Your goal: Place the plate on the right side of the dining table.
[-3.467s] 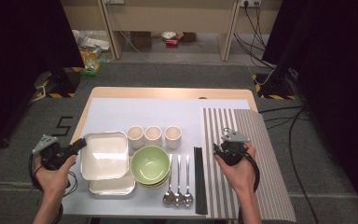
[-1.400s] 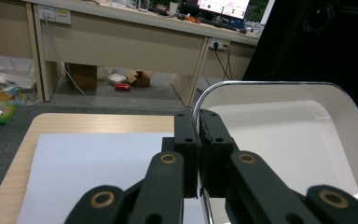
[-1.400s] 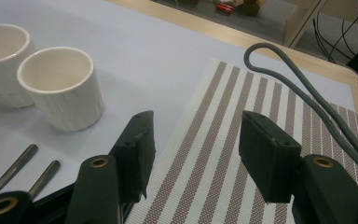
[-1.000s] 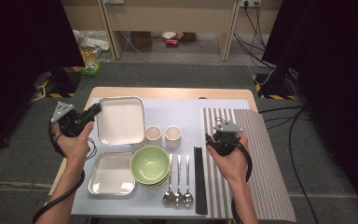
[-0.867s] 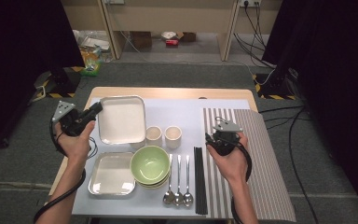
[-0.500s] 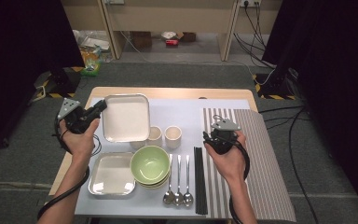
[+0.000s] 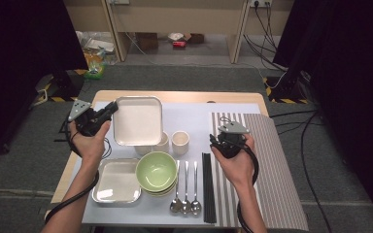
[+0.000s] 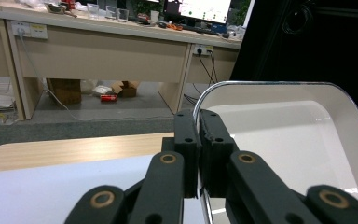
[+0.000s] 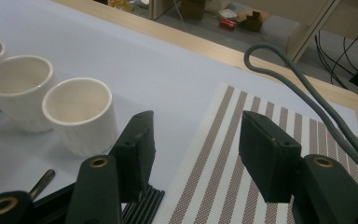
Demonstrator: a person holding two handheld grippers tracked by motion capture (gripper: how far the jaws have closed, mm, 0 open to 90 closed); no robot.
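My left gripper (image 7: 110, 109) is shut on the left rim of a white square tray (image 7: 138, 120) and holds it lifted above the far left of the table. In the left gripper view the jaws pinch the tray's rim (image 8: 200, 100) and the tray (image 8: 284, 140) spreads out to the right. My right gripper (image 7: 219, 141) hovers over the left edge of the striped mat (image 7: 272, 165), open with nothing between its jaws (image 9: 196, 135). It faces the white cups (image 9: 78, 114).
A second white tray (image 7: 116, 180) lies at the front left beside stacked green bowls (image 7: 156, 171). White cups (image 7: 180, 142) stand mid-table, one partly under the lifted tray. Three spoons (image 7: 185, 194) and black chopsticks (image 7: 207, 189) lie at the front.
The left gripper has carried the tray off the other tray at the front left, then farther away and slightly right. The right hand has hardly moved.
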